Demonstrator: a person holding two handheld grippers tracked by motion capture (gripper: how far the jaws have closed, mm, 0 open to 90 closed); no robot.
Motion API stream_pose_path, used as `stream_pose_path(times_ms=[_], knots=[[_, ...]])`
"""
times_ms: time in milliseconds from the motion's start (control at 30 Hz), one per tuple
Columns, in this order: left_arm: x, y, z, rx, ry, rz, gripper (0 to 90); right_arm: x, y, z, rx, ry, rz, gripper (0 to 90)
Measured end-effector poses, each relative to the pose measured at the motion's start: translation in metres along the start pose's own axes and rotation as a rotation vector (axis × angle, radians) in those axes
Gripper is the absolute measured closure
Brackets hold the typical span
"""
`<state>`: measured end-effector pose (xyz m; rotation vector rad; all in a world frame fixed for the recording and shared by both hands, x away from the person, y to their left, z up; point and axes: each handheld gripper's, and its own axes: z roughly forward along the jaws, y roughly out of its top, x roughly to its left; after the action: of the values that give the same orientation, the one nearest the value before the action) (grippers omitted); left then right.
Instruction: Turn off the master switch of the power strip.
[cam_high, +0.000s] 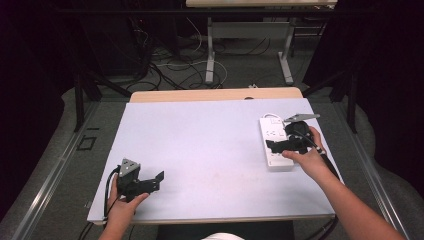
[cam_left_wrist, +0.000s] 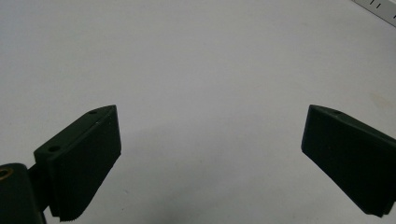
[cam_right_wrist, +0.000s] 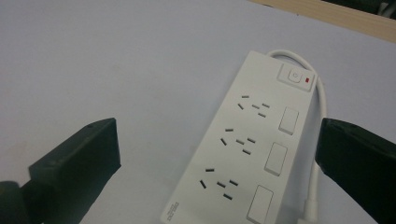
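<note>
Reaching with the right tongs (cam_right_wrist: 217, 158) spread wide over the white power strip (cam_right_wrist: 243, 154) — next, pinching its sides; left tongs (cam_left_wrist: 210, 154) spread too, well apart from it.

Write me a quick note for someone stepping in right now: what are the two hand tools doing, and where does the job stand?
Left gripper: jaws wide open, holding nothing, low over the bare near-left part of the table.
Right gripper: jaws open, poised over the white power strip, not gripping it.
Power strip: lies flat near the table's right edge, its cable looping from the switch end; nothing is plugged into its sockets.
Done: nothing visible yet.
Left: probably grasp or move the strip with the right gripper.
</note>
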<state>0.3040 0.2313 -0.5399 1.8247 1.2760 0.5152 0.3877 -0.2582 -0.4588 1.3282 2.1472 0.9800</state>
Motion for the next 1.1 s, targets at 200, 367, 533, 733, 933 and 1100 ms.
stream_pose_path(times_ms=[200, 367, 533, 733, 933, 1100], knots=[[0.000, 0.000, 0.000, -0.001, 0.002, 0.001, 4.7, 0.004, -0.009, -0.007, -0.019, 0.001, -0.013, 0.0], [-0.001, 0.000, 0.000, -0.002, 0.002, 0.000, 4.7, 0.004, -0.017, -0.011, -0.030, 0.002, -0.014, 0.0], [0.000, 0.000, 0.000, -0.001, 0.002, 0.001, 4.7, 0.004, -0.026, -0.015, -0.040, 0.005, -0.009, 0.0], [-0.001, 0.000, 0.000, -0.002, 0.002, 0.000, 4.7, 0.005, -0.040, -0.019, -0.055, 0.001, 0.007, 0.0], [-0.001, 0.000, 0.000, -0.003, 0.003, 0.001, 4.7, 0.005, -0.054, -0.023, -0.068, -0.007, 0.021, 0.0], [-0.001, 0.000, 0.000, -0.001, 0.002, -0.001, 4.7, 0.003, -0.065, -0.028, -0.083, -0.013, 0.044, 0.0]])
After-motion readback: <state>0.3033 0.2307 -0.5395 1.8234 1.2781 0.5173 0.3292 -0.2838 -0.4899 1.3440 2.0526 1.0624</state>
